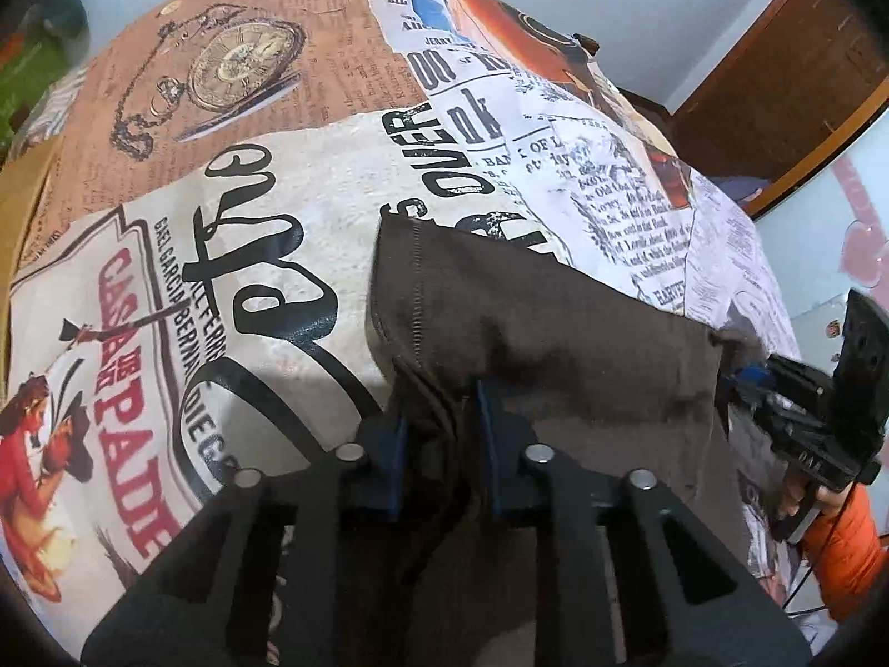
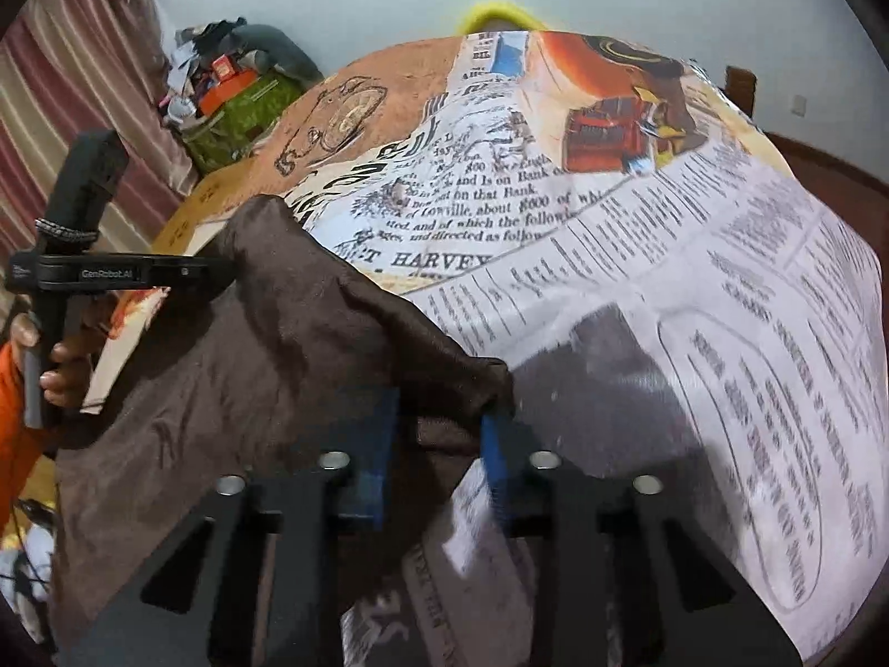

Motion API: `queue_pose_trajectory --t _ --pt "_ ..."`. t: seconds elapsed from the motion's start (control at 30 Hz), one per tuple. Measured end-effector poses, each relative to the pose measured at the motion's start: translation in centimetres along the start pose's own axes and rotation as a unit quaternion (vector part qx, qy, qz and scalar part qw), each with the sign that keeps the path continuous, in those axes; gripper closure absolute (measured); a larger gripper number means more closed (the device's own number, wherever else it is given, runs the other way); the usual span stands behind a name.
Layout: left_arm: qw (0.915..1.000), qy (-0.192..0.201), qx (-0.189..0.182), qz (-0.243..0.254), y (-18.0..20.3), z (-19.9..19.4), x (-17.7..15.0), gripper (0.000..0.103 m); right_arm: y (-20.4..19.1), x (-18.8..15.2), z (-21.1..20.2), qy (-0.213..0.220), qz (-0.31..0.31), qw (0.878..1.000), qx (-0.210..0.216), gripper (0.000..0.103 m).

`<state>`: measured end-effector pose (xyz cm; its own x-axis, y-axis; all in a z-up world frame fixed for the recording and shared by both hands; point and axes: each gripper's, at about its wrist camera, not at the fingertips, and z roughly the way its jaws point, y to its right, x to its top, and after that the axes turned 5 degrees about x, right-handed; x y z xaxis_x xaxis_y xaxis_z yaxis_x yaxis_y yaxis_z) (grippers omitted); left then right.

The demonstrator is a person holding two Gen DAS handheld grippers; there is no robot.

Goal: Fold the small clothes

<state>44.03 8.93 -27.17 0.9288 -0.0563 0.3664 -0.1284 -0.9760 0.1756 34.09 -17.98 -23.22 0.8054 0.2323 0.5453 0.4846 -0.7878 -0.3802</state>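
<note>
A dark brown garment lies on a table covered with a printed newspaper-pattern cloth. My left gripper is shut on the garment's left corner, cloth bunched between its blue pads. My right gripper is shut on the other corner of the same brown garment. The right gripper also shows at the right edge of the left wrist view, and the left gripper shows at the left of the right wrist view. The edge held between them is lifted off the table.
The printed tablecloth covers the whole table. A yellow object sits beyond the far edge. A cluttered green bag and striped curtain stand at the left. A wooden door is at the right.
</note>
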Motion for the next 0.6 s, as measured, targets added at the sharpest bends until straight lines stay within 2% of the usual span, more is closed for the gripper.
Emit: queue_pose_trajectory --t 0.2,0.37,0.5,0.6 --pt "0.9995 0.008 0.001 -0.029 0.2 -0.9 -0.4 0.091 0.1 1.8 0.2 -0.006 -0.031 0.999 -0.01 0.091" --pt "0.9992 0.024 0.023 -0.022 0.8 -2.2 -1.2 0.092 -0.5 4.2 0.3 0.001 -0.072 0.997 -0.036 0.096" --pt "0.9955 0.048 0.082 0.0 0.6 -2.8 -1.4 0.092 -0.8 6.0 1.0 0.007 -0.08 0.996 -0.038 0.096" --pt "0.9943 0.044 0.096 -0.01 -0.5 -2.2 -0.9 0.092 -1.5 6.8 1.8 0.012 -0.089 0.995 -0.039 0.096"
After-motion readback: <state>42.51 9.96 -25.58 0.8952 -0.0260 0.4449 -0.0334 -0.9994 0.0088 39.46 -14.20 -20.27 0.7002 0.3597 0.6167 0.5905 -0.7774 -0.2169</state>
